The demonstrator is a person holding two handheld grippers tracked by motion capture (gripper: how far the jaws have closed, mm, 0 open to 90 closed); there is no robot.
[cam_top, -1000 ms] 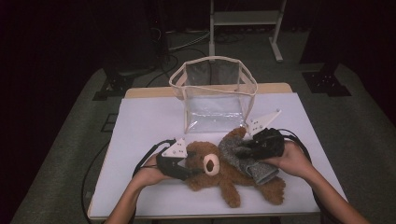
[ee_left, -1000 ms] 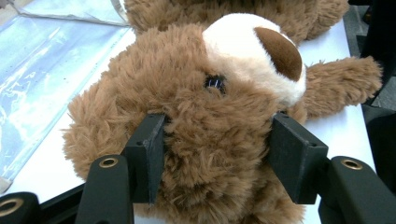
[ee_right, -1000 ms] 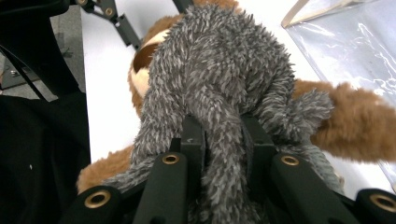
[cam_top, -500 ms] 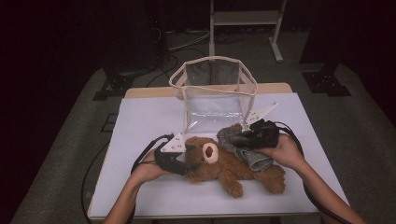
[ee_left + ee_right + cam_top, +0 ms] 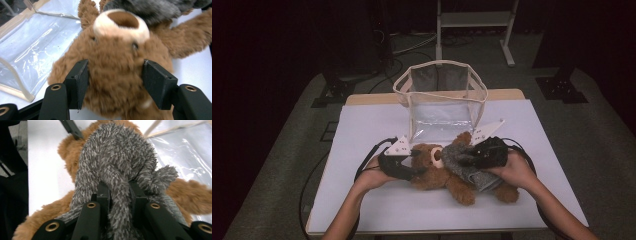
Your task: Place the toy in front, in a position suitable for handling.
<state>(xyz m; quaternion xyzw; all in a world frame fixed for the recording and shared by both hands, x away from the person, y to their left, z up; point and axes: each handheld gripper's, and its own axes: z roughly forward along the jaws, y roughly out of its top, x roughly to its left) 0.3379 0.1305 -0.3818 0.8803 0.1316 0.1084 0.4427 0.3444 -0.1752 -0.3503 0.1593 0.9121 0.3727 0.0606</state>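
Left gripper (image 5: 115, 82) has its black jaws pressed into the shaggy brown head of one teddy bear (image 5: 432, 170). Right gripper (image 5: 120, 195) is pinched tight on a fold of spiky grey fleece garment (image 5: 117, 160) draped over that bear. Just behind the bear: one clear plastic bag (image 5: 442, 100), boxy, beige-trimmed, on the white table (image 5: 362, 125).

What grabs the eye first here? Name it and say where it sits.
The brown teddy bear lying near the front of the white table, draped in a grey fuzzy garment. The left hand-held gripper clamps the bear's head, while the right hand-held gripper pinches a fold of the grey garment. Just behind the bear stands a clear plastic bag with a cream trim, open at the top.
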